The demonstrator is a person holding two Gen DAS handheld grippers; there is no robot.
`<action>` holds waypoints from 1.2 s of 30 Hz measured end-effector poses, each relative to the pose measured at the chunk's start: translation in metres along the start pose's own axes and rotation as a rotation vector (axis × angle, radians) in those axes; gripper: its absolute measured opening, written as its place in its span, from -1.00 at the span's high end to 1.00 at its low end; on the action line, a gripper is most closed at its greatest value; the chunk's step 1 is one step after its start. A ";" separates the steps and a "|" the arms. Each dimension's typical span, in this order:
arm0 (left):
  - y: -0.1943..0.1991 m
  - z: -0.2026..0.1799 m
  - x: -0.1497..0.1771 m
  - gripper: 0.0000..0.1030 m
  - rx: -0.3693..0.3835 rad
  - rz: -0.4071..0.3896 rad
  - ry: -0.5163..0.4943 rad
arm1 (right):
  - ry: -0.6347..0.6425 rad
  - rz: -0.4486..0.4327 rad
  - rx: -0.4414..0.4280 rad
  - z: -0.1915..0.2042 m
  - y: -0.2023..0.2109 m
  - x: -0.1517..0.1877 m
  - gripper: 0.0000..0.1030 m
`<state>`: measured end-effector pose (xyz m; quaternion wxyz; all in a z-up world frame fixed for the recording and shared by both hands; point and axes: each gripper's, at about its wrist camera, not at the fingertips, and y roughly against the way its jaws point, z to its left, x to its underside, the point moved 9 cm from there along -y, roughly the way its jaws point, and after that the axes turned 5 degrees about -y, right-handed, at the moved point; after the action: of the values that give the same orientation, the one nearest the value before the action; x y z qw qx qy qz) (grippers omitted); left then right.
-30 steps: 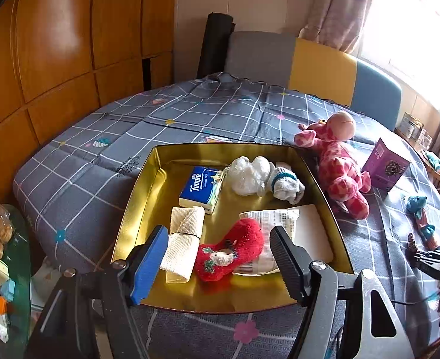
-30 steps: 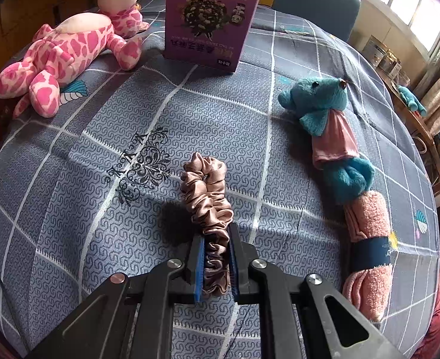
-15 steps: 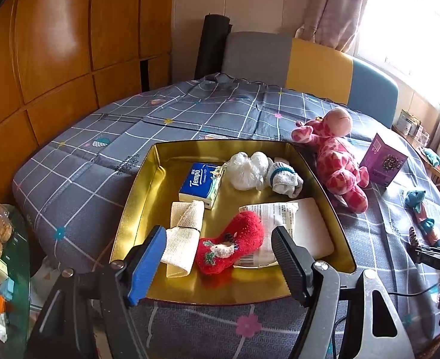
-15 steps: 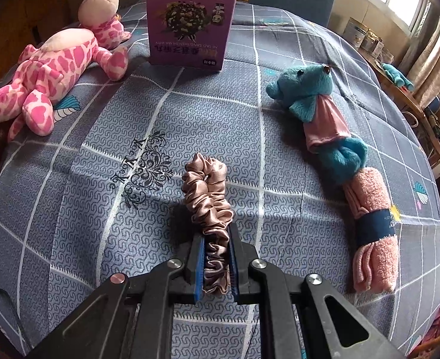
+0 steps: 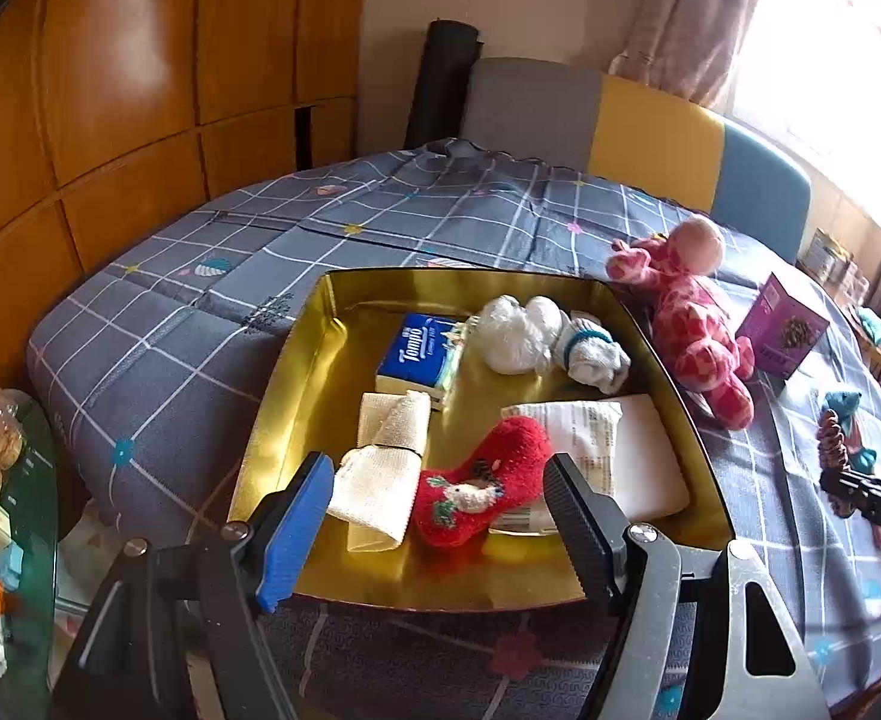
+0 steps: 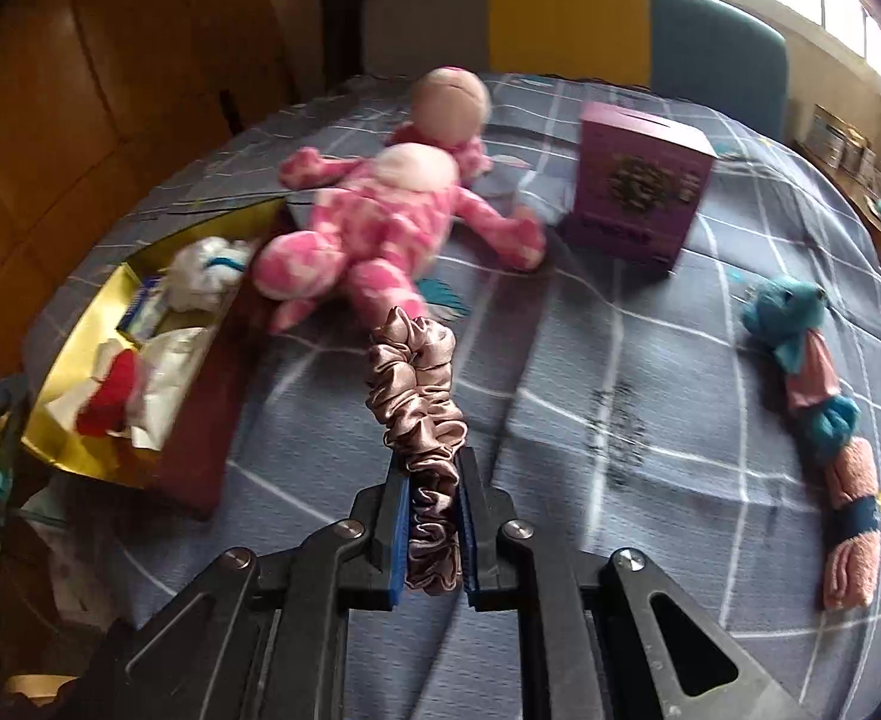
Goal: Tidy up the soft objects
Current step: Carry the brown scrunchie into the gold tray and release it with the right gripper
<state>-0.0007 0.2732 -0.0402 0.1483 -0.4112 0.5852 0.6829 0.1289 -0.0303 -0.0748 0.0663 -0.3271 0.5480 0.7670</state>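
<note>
My right gripper [image 6: 434, 480] is shut on a dusty-pink satin scrunchie [image 6: 414, 396], which hangs clear above the grey checked bedspread. In the left wrist view the same scrunchie [image 5: 831, 445] shows at the far right edge. My left gripper [image 5: 434, 483] stands open at the near rim of the gold tray [image 5: 308, 324], with nothing between its fingers. Inside the tray lie a red sock [image 5: 488, 489], a cream cloth roll [image 5: 386, 456], a blue tissue pack [image 5: 419, 351], white socks [image 5: 548, 339] and a white packet [image 5: 596, 438]. The tray [image 6: 74, 360] sits at the left in the right wrist view.
A pink spotted plush [image 6: 392, 222] lies between tray and a purple box [image 6: 638, 204]. A teal plush [image 6: 800, 336] and a rolled pink towel [image 6: 854, 516] lie at the right. A glass side table [image 5: 2, 480] with snacks stands left of the bed.
My right gripper has lifted the scrunchie off the bedspread and swung left, bringing the pink plush and gold tray into its view. The left gripper has barely shifted.
</note>
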 end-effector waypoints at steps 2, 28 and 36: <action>0.001 0.006 -0.003 -0.42 -0.011 -0.010 0.008 | 0.046 -0.008 -0.051 0.031 0.000 -0.005 0.76; -0.015 0.059 -0.003 -0.42 -0.103 0.010 0.113 | 0.355 0.129 -0.251 0.214 -0.076 0.013 0.62; -0.019 0.054 0.002 -0.42 -0.098 0.023 0.102 | 0.321 0.150 -0.289 0.214 -0.073 0.023 0.35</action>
<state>-0.0094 0.3279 -0.0557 0.0901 -0.4453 0.5627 0.6907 0.0535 0.1816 -0.1066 -0.1266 -0.4091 0.4588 0.7785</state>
